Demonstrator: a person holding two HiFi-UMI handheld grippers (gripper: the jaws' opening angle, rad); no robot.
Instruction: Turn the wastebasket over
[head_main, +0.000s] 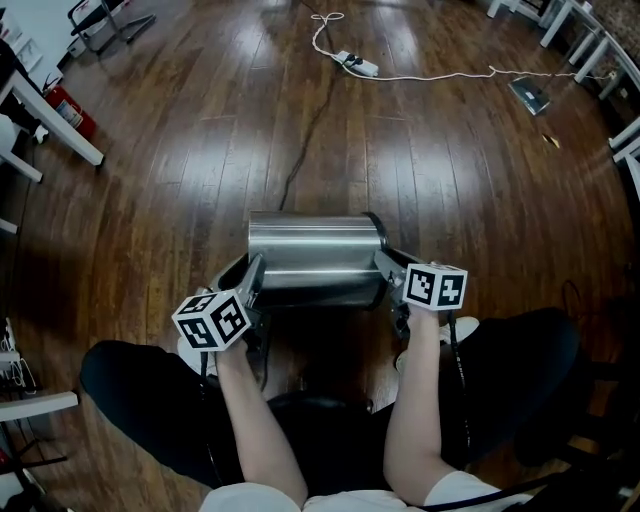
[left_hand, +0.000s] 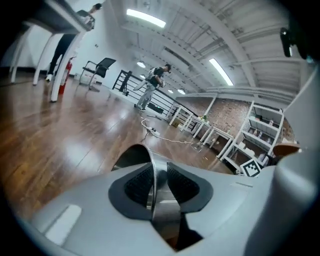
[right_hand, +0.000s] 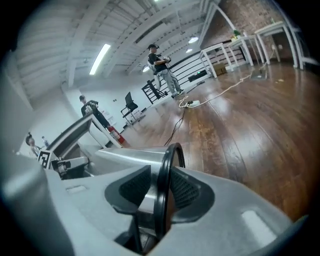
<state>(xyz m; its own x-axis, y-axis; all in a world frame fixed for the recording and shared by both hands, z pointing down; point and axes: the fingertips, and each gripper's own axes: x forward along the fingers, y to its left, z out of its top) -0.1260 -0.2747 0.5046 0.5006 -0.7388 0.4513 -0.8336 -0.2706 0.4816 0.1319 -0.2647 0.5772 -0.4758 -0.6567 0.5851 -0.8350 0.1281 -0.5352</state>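
Note:
A stainless-steel wastebasket lies on its side across the wooden floor, right in front of the person's knees. My left gripper is at its left end, where the thin metal edge runs between the two dark pads, which close on it. My right gripper is at the right end. There the black rim ring sits between the pads, gripped. In the left gripper view my left gripper shows the can's wall pinched. The right gripper looks the same in its own view.
A power strip with a white cord lies on the floor farther out, and a black cable runs toward the can. A red fire extinguisher and white table legs stand at the left. A person stands far off.

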